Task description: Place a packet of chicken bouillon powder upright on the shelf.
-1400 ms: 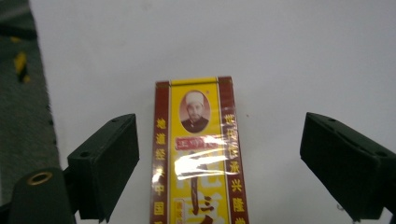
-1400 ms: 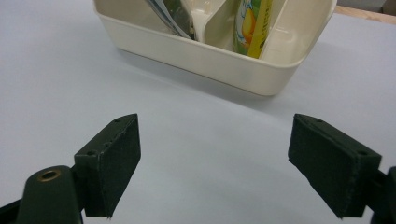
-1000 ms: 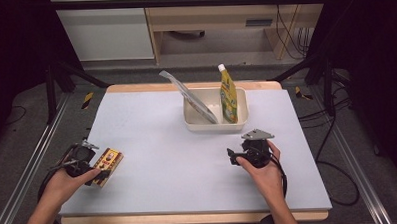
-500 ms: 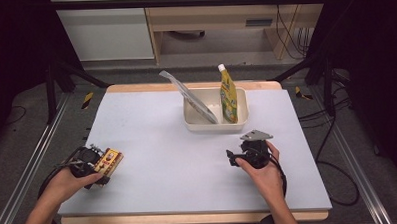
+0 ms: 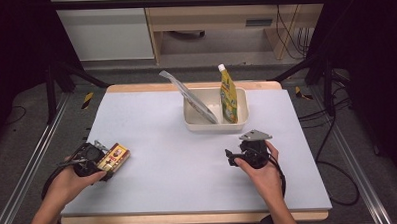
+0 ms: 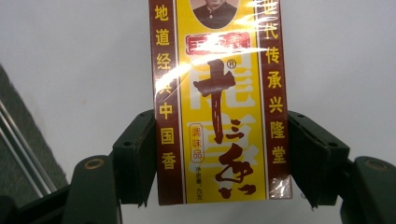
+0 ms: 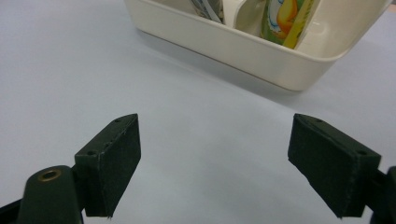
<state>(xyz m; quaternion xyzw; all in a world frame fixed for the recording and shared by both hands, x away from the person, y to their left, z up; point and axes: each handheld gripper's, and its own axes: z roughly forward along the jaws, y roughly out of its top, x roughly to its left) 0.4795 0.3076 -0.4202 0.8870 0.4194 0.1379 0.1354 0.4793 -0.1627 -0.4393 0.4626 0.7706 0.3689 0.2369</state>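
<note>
With the cream tub (image 5: 216, 124) as my landmark, I start well to its left and nearer me, where my left tongs (image 5: 104, 163) sit at the counter's (image 5: 157, 143) near left corner around a yellow-and-maroon seasoning box (image 6: 219, 100). Their jaws have just been closing, and in the left gripper view the pads (image 6: 134, 156) now bracket the box's long sides at its lower end; I read them as touching, though a sliver of gap shows on one side, so I can't call the grip firm. That is my worry: held so near one end, the glossy wrapped box could pivot or slide out as I lift it, or scrape the counter edge. Inside the tub lean a silver pouch (image 5: 188, 95) and a yellow sauce bottle (image 5: 228, 96); a careless drop-in could knock either over. Just in front of the tub, to its right, my right tongs (image 5: 232, 157) rest wide and empty on the counter.
</note>
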